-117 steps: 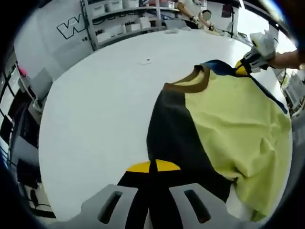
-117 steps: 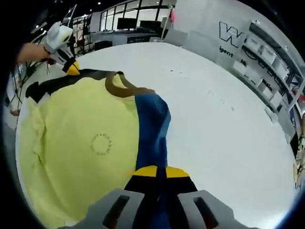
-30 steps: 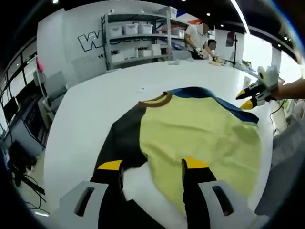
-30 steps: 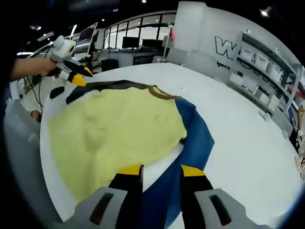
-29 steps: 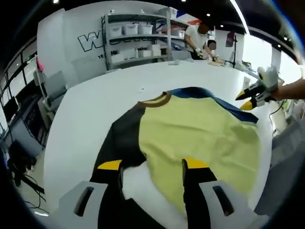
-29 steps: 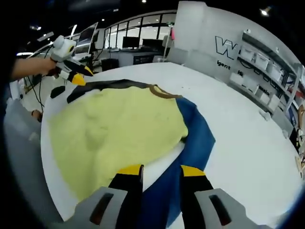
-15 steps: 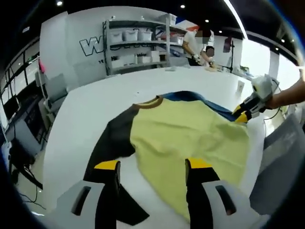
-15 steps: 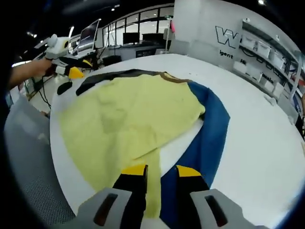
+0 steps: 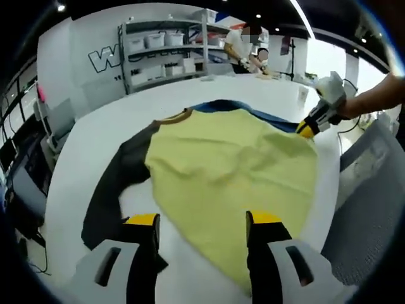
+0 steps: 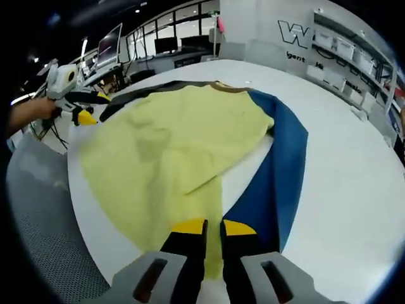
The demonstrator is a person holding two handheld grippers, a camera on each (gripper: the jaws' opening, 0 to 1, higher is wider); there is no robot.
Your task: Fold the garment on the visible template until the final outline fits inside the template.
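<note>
We have the shirt (image 9: pixel 234 171) spread flat on the white tabletop (image 9: pixel 88 145), yellow body up, dark sleeve (image 9: pixel 111 190) to one side, blue sleeve (image 10: pixel 272 171) to the other, so a fold can start.

Our left hand-held gripper (image 9: pixel 202 221) hovers with jaws apart over the hem.

Our right hand-held gripper (image 10: pixel 207 227) is nearly closed at the hem; whether it pinches cloth we cannot tell.

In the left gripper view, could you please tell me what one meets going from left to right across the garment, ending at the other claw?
Dark sleeve → yellow body of the garment → right claw.
</note>
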